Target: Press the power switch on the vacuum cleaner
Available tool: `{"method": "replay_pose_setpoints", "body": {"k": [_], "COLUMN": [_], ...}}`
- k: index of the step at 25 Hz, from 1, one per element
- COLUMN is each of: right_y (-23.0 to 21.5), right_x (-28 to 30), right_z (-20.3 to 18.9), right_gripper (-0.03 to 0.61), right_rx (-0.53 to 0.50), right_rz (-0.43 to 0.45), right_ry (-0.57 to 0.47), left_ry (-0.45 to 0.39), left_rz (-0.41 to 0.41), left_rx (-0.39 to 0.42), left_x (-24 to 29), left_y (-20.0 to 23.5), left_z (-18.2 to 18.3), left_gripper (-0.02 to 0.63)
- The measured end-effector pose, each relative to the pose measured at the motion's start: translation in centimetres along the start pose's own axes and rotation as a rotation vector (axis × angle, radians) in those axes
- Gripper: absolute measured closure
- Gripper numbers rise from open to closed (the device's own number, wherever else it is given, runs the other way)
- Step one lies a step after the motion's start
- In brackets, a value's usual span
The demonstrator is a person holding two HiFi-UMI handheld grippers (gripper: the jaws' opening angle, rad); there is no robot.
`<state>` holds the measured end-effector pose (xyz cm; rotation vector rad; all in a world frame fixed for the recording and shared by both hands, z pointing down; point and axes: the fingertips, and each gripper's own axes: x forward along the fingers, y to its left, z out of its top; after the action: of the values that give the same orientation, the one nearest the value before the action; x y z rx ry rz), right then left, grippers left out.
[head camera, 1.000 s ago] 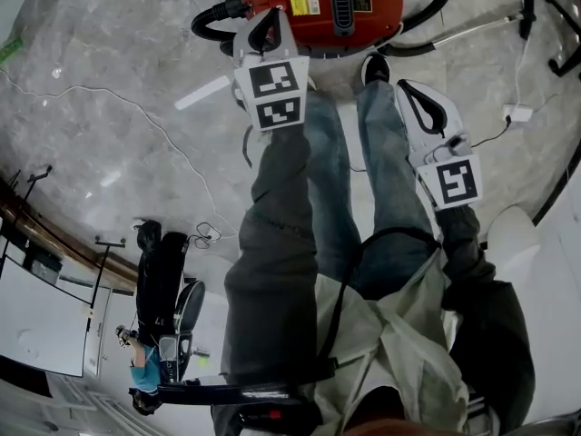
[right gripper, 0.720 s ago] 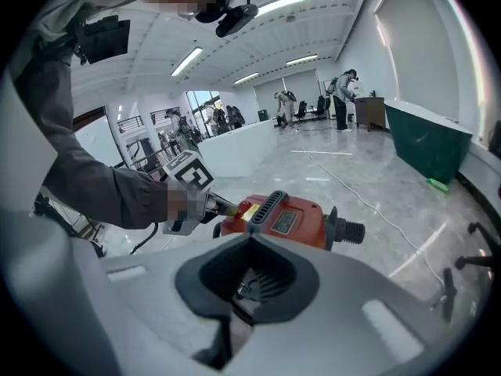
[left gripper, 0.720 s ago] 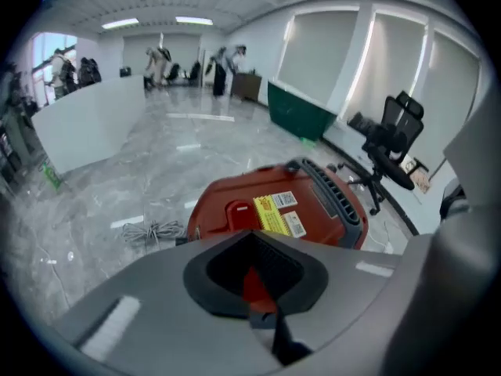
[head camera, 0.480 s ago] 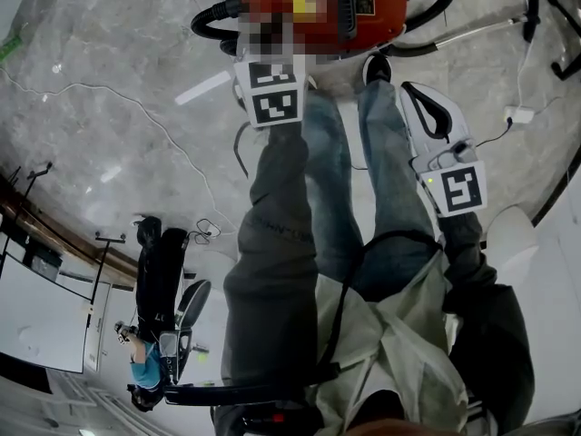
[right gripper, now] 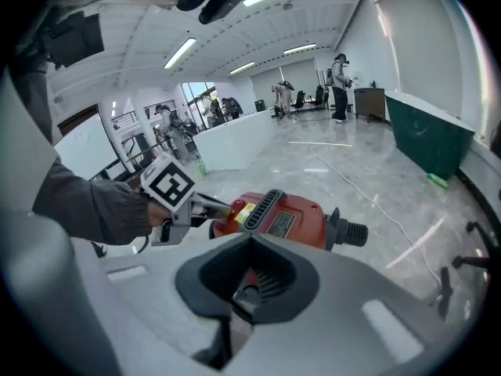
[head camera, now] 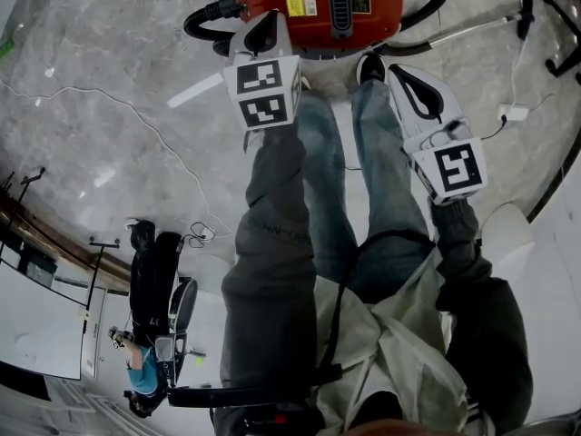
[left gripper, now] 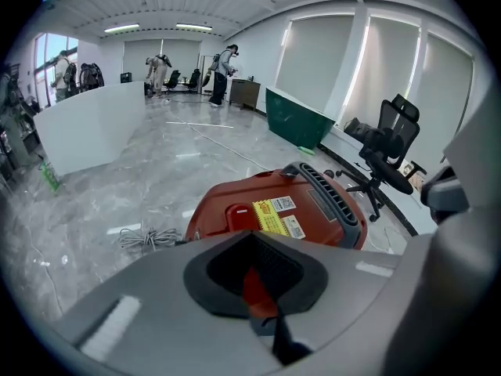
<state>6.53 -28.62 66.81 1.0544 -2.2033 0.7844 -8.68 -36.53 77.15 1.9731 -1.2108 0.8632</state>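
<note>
Head view: approach step, I judge. The left tool (head camera: pixel 269 27), arm stretched down, hovers over the near edge of the red canister vacuum cleaner (head camera: pixel 338 3) on the grey marble floor (head camera: pixel 109 89); the right tool (head camera: pixel 406 78) hangs beside the leg (head camera: pixel 390 171)

Left gripper view: jaws closed, empty, aimed at the raised red switch (left gripper: pixel 236 211); next, press down onto it

Right gripper view: jaws closed, empty

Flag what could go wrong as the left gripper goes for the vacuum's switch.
1. The raised button beside the yellow label is red like the vacuum cleaner's body, so the shut left gripper could land off it.
2. A hard push might slide the vacuum on the glossy floor.
3. The black hose curls close to the person's shoe, a trip hazard.
</note>
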Motion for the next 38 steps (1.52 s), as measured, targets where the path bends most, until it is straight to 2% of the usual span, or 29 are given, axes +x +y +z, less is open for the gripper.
{"method": "replay_pose_setpoints", "body": {"k": [5, 9, 17, 27, 34, 38], "right_y": [-1.8, -1.2, 0.3, 0.4, 0.3, 0.5], "right_x": [4.0, 6.5, 7.3, 6.8, 6.9, 6.7], "right_z": [3.0, 2.5, 1.9, 0.7, 1.2, 1.4], "right_gripper": [0.580, 0.580, 0.580, 0.580, 0.580, 0.580], "right_rx": [0.033, 0.032, 0.010, 0.005, 0.004, -0.001], "right_rz": [-0.042, -0.051, -0.021, -0.003, -0.001, 0.001], "right_ry": [0.029, 0.136, 0.153, 0.166, 0.151, 0.146], "left_ry": [-0.013, -0.031, -0.107, -0.081, -0.078, -0.042], "left_rz": [-0.008, -0.012, -0.009, 0.024, 0.025, 0.016], "left_rx": [0.009, 0.000, -0.033, 0.070, 0.041, 0.033], "left_x": [0.3, 0.2, 0.1, 1.0, 1.1, 1.3], "left_y": [-0.2, -0.3, 0.7, 1.3, 1.3, 1.2], "left_z": [0.2, 0.1, 1.8, 2.7, 2.7, 2.7], "left_gripper": [0.611, 0.611, 0.611, 0.611, 0.610, 0.609]}}
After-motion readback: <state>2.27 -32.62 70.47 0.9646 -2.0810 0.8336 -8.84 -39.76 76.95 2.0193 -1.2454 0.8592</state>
